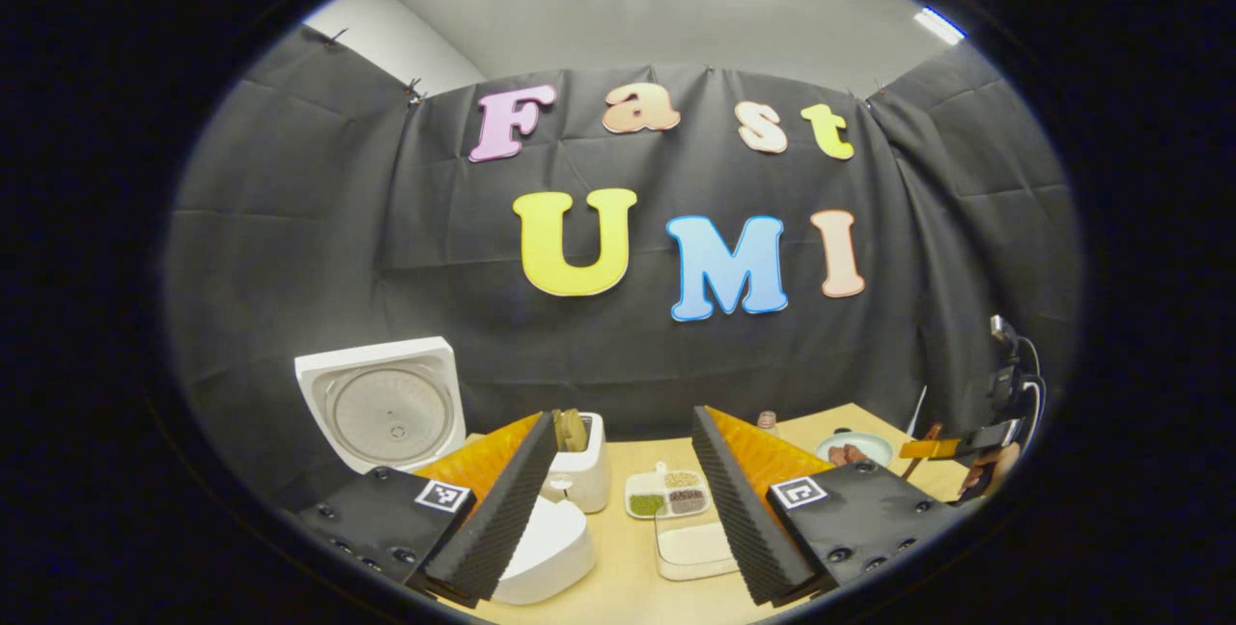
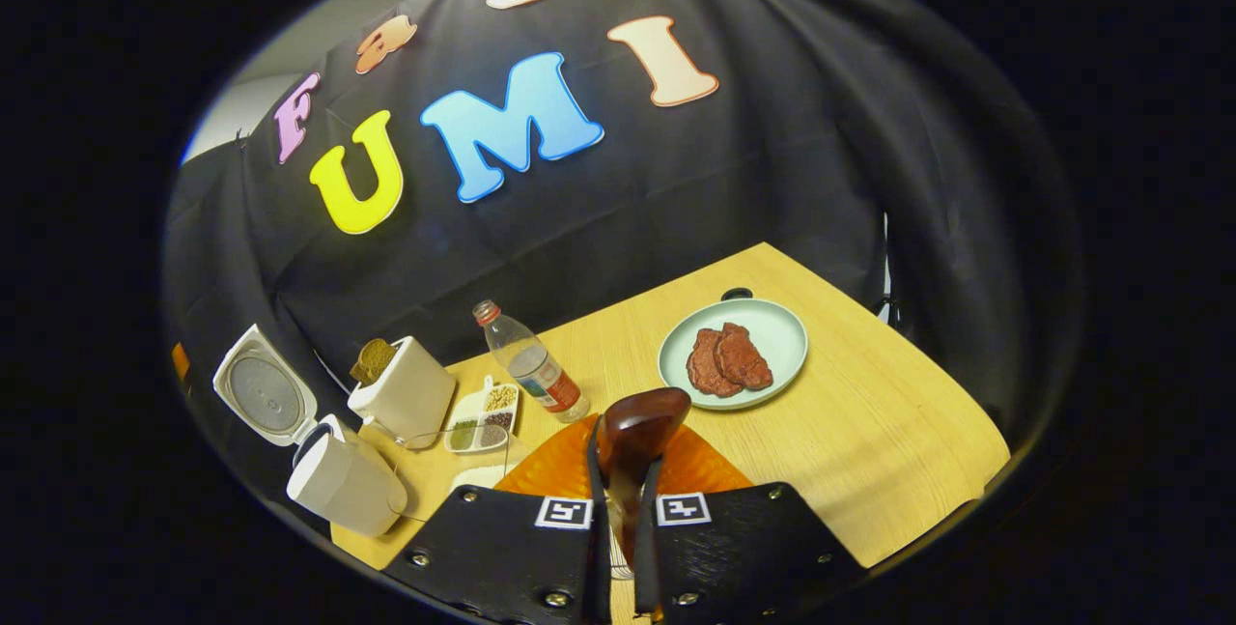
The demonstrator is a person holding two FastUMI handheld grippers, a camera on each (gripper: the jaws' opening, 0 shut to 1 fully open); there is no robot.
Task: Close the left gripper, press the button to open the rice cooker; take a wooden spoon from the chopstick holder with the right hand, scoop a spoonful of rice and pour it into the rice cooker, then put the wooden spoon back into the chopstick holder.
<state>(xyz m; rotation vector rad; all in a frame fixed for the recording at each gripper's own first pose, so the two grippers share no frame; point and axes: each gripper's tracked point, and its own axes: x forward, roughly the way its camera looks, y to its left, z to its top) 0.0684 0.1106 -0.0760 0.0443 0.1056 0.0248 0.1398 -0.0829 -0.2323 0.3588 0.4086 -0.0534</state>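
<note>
**Wooden spoon clamped in right gripper; rice cooker lid up**

Seen from the right gripper view: whole light wooden table (image 2: pixel 869 432) out to its far right corner, with a pale green round plate (image 2: pixel 763 335) carrying two reddish-brown patties (image 2: pixel 729 359) near the far edge, and a clear plastic bottle with a red cap (image 2: pixel 531 364) leaning just beside a white divided tray of grains (image 2: pixel 483 417). Seen from the left gripper view: inside of the raised rice cooker lid head-on, plus a white rectangular dish (image 1: pixel 690 543) lying just in front of the divided tray toward the near edge, and the other gripper with its holding hand far off at the right edge.

Right gripper (image 2: pixel 623 509) drawn nearly together, both fingers pressing the handle of the dark brown wooden spoon (image 2: pixel 637 432), bowl end pointing forward above the table between bottle and plate. Contents of the spoon bowl not discernible.

Left gripper (image 1: pixel 623 499) spread wide, nothing between its fingers, hovering over the table's left part.

White rice cooker (image 2: pixel 343 480) at the near left corner, lid (image 1: pixel 381 403) standing upright and open. White square chopstick holder (image 2: pixel 406 393) just behind the cooker, brown utensils poking out of its top.
</note>
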